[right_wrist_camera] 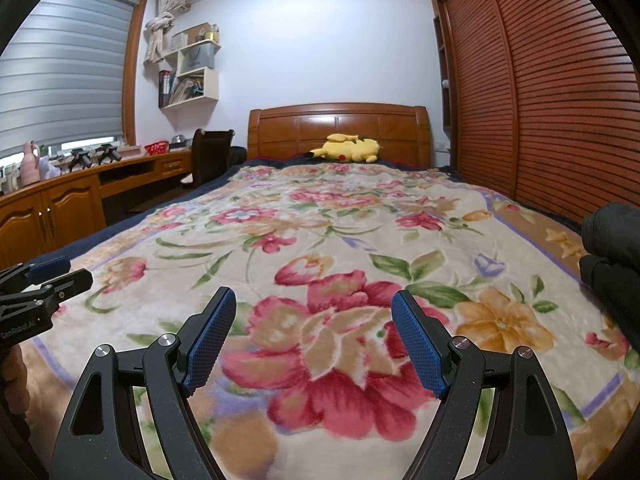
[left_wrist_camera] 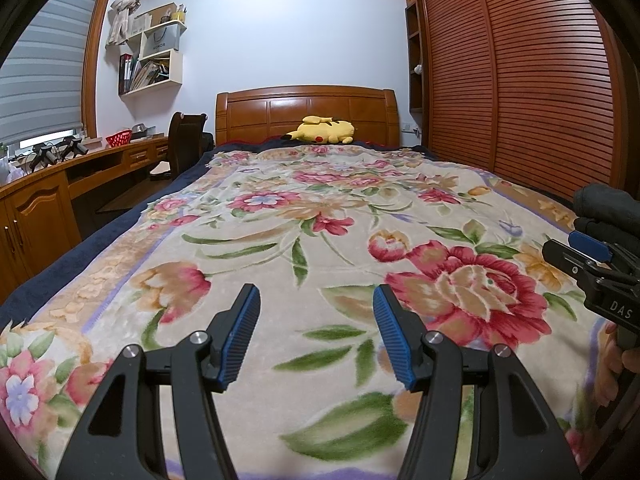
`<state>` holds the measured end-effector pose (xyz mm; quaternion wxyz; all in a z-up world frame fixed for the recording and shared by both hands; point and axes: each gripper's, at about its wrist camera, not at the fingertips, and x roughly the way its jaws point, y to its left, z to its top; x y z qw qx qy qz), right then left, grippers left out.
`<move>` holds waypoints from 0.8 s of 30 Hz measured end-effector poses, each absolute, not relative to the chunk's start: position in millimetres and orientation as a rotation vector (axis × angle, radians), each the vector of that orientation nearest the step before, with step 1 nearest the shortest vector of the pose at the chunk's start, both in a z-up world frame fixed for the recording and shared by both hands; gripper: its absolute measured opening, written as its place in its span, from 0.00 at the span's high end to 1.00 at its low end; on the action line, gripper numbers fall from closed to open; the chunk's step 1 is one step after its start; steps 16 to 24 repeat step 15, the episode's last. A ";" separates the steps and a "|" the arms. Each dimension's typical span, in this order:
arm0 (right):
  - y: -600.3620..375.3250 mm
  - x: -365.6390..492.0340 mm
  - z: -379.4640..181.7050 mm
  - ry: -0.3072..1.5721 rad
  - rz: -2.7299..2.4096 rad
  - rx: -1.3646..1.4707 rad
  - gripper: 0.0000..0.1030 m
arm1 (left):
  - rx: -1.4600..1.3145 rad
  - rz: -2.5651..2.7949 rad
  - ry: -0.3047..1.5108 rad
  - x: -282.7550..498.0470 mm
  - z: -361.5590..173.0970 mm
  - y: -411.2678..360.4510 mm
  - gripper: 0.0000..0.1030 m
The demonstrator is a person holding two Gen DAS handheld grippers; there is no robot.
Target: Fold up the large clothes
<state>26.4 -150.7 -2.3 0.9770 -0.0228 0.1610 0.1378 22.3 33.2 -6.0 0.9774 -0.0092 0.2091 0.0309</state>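
- While both grippers hover side by side above its near end, the wide bed (left_wrist_camera: 60, 280), edged in navy sheet, fills most of each view, its carved wooden headboard (left_wrist_camera: 307, 114) against the far wall.
- A cream plush blanket with large red, pink and orange flowers (left_wrist_camera: 280, 216) lies spread flat over the bed.
- A slatted reddish-brown wardrobe (left_wrist_camera: 520, 80) stands along the right; a long wooden desk (left_wrist_camera: 40, 200) runs along the left.
- A dark folded garment (right_wrist_camera: 610, 248) sits at the blanket's right edge, just beside the right gripper.
- A yellow plush toy (left_wrist_camera: 322, 130) lies by the headboard.
- The left gripper (left_wrist_camera: 316, 336) has its blue-padded jaws apart, nothing between them.
- The right gripper (right_wrist_camera: 312, 340) likewise stands wide apart and empty.
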 end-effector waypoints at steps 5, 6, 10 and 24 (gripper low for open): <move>-152.1 26.3 -2.4 0.325 0.278 -0.046 0.20 | -0.018 0.063 0.421 22.1 -6.0 33.3 0.43; -151.7 26.3 -2.4 0.325 0.278 -0.046 0.20 | -0.018 0.062 0.421 22.1 -6.2 33.2 0.43; -152.3 26.4 -2.5 0.324 0.277 -0.045 0.21 | -0.018 0.063 0.421 22.2 -6.4 33.0 0.43; -151.9 27.5 -2.4 0.323 0.275 -0.046 0.20 | -0.017 0.063 0.420 22.1 -6.5 33.0 0.43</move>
